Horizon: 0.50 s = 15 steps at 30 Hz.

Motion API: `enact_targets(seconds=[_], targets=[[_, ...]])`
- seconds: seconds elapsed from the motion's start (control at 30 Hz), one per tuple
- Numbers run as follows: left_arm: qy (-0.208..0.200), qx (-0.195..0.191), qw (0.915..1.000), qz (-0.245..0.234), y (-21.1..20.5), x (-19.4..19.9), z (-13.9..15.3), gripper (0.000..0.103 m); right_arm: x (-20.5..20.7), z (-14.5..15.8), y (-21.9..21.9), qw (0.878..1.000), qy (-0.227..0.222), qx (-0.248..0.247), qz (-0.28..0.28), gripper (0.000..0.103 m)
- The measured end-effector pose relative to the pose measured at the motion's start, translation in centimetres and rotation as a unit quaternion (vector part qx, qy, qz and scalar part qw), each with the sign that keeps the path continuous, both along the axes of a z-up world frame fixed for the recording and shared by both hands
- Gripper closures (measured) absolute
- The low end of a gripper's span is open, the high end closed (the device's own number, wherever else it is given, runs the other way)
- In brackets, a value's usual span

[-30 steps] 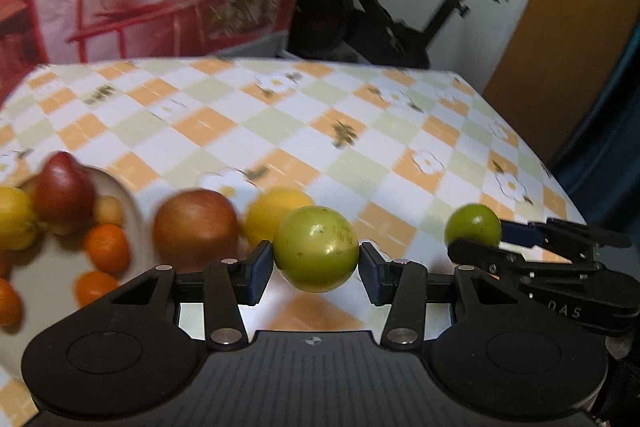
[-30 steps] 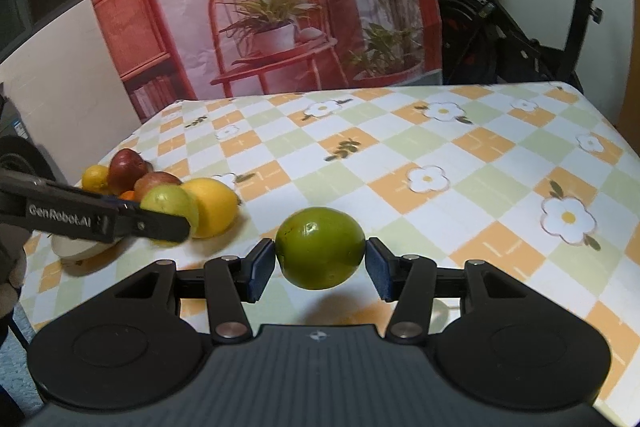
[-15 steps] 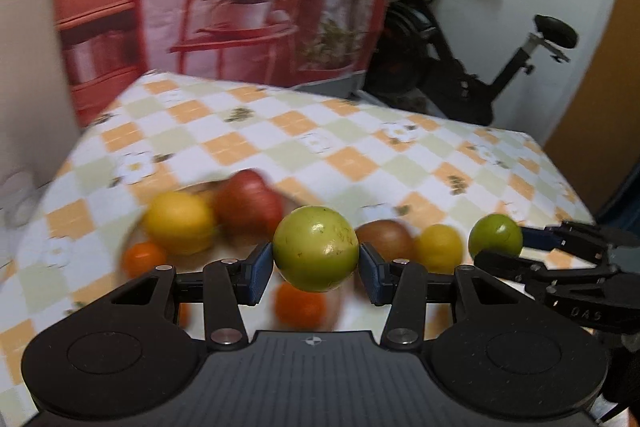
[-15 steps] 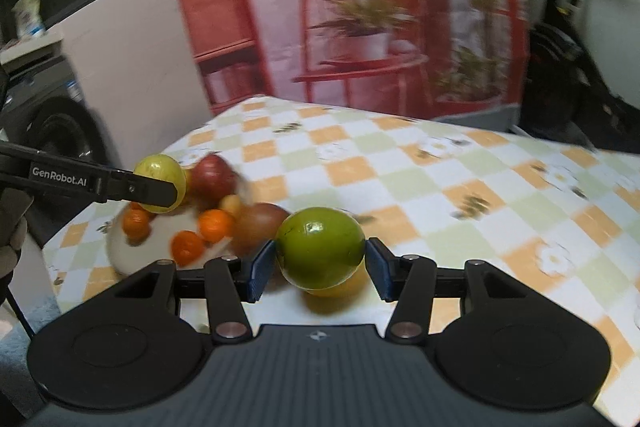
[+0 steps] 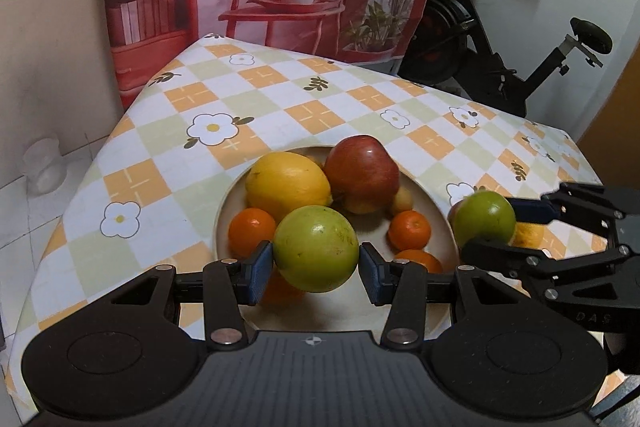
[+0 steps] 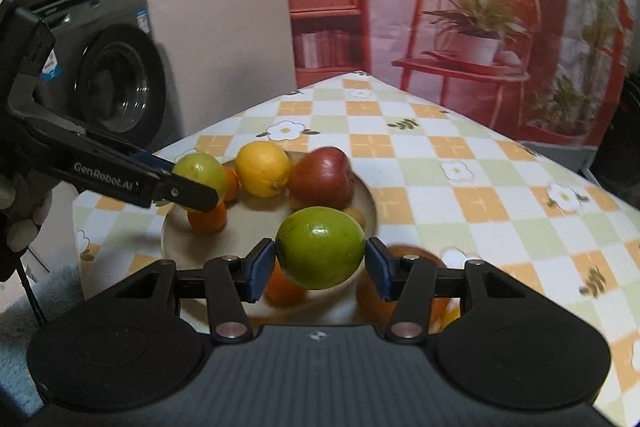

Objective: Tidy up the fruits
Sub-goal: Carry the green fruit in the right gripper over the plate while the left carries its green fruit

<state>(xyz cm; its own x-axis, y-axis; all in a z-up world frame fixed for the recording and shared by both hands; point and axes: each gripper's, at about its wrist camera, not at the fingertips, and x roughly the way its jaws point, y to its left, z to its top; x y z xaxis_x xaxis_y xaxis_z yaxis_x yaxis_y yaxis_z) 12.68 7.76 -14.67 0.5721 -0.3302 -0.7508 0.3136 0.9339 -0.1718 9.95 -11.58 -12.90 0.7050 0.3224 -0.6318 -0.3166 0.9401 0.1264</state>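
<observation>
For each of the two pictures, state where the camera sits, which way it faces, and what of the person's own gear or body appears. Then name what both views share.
Left wrist: sits on the left gripper, looks down over its green fruit at the plate; right gripper shows.
Right wrist: sits on the right gripper, faces the plate across its own green fruit; left gripper and gloved hand show.
Shared: plate, lemon, red apple.

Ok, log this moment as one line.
left tongs: holding green fruit | right tongs: holding green fruit | both over plate

A brown fruit (image 6: 416, 259) beside the plate (image 6: 370, 207) is blurred and half hidden.
</observation>
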Motion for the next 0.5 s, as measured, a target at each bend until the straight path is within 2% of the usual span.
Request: enact_targets(seconds=[0.3, 0.5], targets=[[0.006, -0.018, 0.9998, -0.007, 1.0, 0.7, -0.7, 0.054, 3.7, -1.1, 3.0, 0.998, 0.006, -0.041, 0.039, 0.05], [0.013, -0.021, 0.9997, -0.005, 1.3, 0.9, -1.0, 0.054, 4.5, -1.6, 3.5, 0.998, 0.01, -0.049, 0.047, 0.05]])
